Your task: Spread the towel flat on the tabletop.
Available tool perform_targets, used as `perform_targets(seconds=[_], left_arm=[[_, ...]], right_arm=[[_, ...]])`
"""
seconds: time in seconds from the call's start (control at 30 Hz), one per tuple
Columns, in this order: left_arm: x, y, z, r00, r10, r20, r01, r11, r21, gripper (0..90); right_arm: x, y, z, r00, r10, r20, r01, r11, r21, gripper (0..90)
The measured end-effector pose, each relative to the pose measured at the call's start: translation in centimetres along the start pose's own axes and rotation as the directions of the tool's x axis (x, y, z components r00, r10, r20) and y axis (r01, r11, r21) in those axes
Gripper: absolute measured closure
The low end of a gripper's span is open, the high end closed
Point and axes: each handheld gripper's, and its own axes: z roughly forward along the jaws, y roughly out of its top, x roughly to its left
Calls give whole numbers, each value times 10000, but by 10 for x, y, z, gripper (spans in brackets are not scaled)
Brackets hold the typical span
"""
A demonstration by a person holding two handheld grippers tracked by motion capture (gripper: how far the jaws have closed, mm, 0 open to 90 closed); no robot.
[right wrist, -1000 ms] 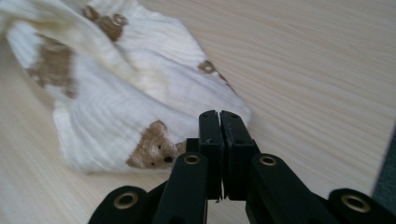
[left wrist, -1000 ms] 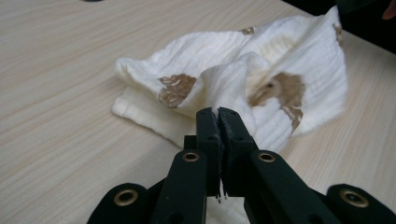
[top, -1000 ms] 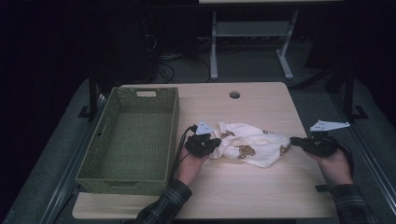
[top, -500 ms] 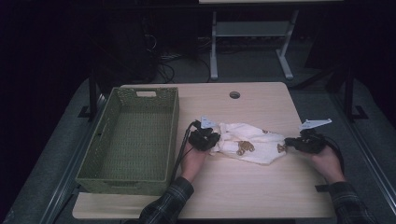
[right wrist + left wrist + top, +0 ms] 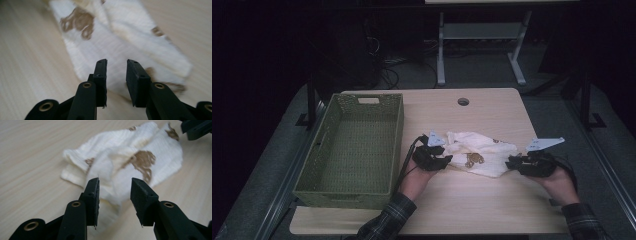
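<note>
A white cloth [image 5: 479, 150] with brown patterns lies crumpled on the wooden table [image 5: 492, 210]. My left gripper [image 5: 447, 159] sits at the cloth's left end. In the left gripper view it [image 5: 114, 187] is open, its jaws either side of a raised fold of the cloth [image 5: 150, 147]. My right gripper [image 5: 510, 162] is at the cloth's right edge. In the right gripper view it [image 5: 117, 66] is open with a narrower gap, low over the cloth [image 5: 125, 32]. The right gripper's black tip [image 5: 197, 127] shows at the far end of the cloth.
A green woven basket [image 5: 399, 125] stands empty on the table's left part, close to my left hand. A round cable hole [image 5: 463, 101] is near the table's far edge. Bare tabletop lies in front of and behind the cloth.
My right gripper has moved left, in to the cloth's right edge. The left gripper has shifted slightly right. The cloth looks more bunched together.
</note>
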Motion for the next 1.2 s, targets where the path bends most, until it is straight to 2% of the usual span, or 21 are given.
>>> perform_targets(seconds=[0.13,0.2,0.23,0.3,0.37,0.5,0.53,0.57,0.77,0.8,0.9,0.97,1.0,1.07,1.13,1.17,1.2], left_arm=[[-4,-7,-1,9997,116,196,-121,9997,221,569],[-6,-9,-1,9996,146,250,-153,9995,280,565],[-6,-9,0,9995,179,269,-187,9994,297,565],[-6,-10,2,9992,193,354,-204,9993,328,565],[-5,-10,3,9991,182,395,-195,9993,325,566],[-4,-10,4,9994,142,307,-150,9995,287,565],[-4,-10,4,9994,142,307,-150,9995,287,566],[-4,-11,4,9995,162,271,-170,9995,277,566],[-3,-13,9,9995,123,290,-133,9993,349,566],[-2,-13,10,9995,139,297,-148,9994,324,565],[0,-13,11,9995,132,272,-142,9992,361,566],[1,-14,11,9996,168,239,-177,9992,359,566],[1,-14,11,9996,151,233,-159,9992,355,566],[1,-14,12,9997,141,220,-149,9993,336,566],[1,-14,13,9997,119,234,-126,9994,328,566],[1,-14,13,9996,139,230,-148,9993,355,565],[2,-14,13,9996,155,224,-162,9992,356,566]], right_arm=[[7,-2,20,9995,-304,-103,313,9948,970,673],[6,-3,28,9993,-291,-221,315,9922,1209,742],[5,-4,30,9994,-279,-193,300,9927,1165,809],[3,-3,29,9994,-264,-238,291,9924,1197,856],[4,-2,26,9993,-208,-305,243,9929,1166,869],[5,7,13,9992,-180,-360,196,9988,453,874],[5,7,13,9992,-180,-360,196,9988,453,874],[1,16,12,9992,-236,-334,243,9995,186,872],[-9,35,23,9990,-173,-413,171,9998,-60,870],[-14,43,32,9986,-113,-514,104,9998,-172,870],[-19,48,38,9986,-197,-485,189,9997,-161,869],[-34,52,43,9998,134,-167,-137,9997,-222,866],[-34,52,43,9998,134,-167,-137,9997,-222,866],[-46,51,46,9996,278,87,-275,9992,-294,857],[-56,49,52,9979,587,257,-580,9979,-273,804],[-62,48,57,9963,765,383,-758,9969,-190,745],[-63,47,57,9958,818,420,-810,9965,-214,743]])
